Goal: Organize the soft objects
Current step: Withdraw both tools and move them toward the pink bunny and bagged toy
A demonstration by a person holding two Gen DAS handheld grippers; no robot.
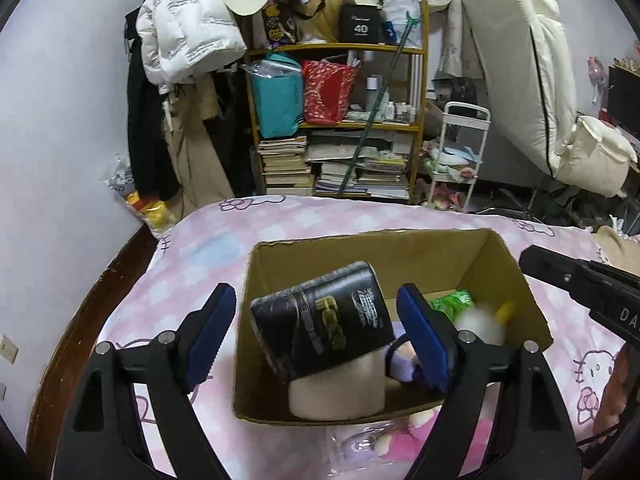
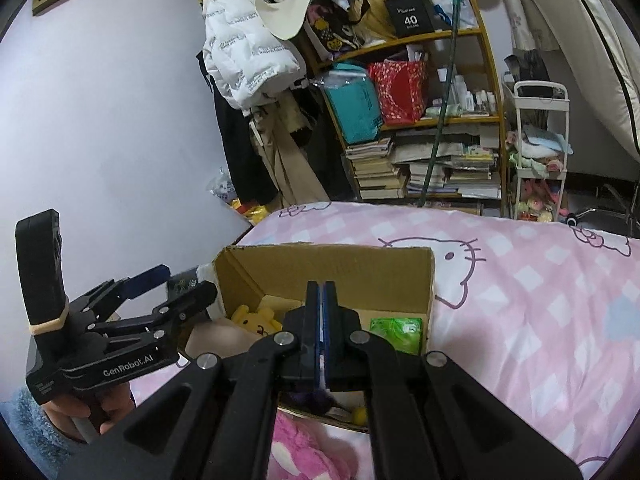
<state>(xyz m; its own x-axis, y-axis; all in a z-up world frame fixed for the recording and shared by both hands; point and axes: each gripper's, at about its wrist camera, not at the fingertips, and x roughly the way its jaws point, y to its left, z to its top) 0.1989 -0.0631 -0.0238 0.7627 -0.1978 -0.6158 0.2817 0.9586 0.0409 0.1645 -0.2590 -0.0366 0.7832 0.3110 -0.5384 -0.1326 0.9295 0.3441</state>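
A cluttered bedroom: a wooden bookshelf [image 1: 336,120] crammed with book stacks, a teal bag and a red gift bag stands against the far wall, a white puffer jacket [image 1: 188,28] hangs beside it, and a small white trolley [image 1: 456,156] sits to its right. In front of all that is the bed [image 2: 520,292], covered in a pink checked sheet with cartoon cat faces, and on it stands an open cardboard box [image 1: 508,280].

My left tongs [image 1: 316,332] are spread wide above the box, and their blue pads [image 1: 424,336] touch nothing. Between them, but clear of both pads, a black pouch with printed lettering [image 1: 328,320] lies tilted in the box, resting on top of a cream-coloured soft thing [image 1: 336,396]. Further right inside the box I see a green packet [image 1: 452,304], something white and fluffy with a yellow bit, and a purple plush piece just behind my right-hand pad.

My right tongs [image 2: 320,316] are clamped fully together, pad against pad; I cannot make out anything caught between them. They hang over the near edge of the box, where a yellow plush bear [image 2: 256,320] lies at the left and the green packet [image 2: 396,332] at the right. A pink plush [image 2: 296,448] lies on the bed just in front of the box
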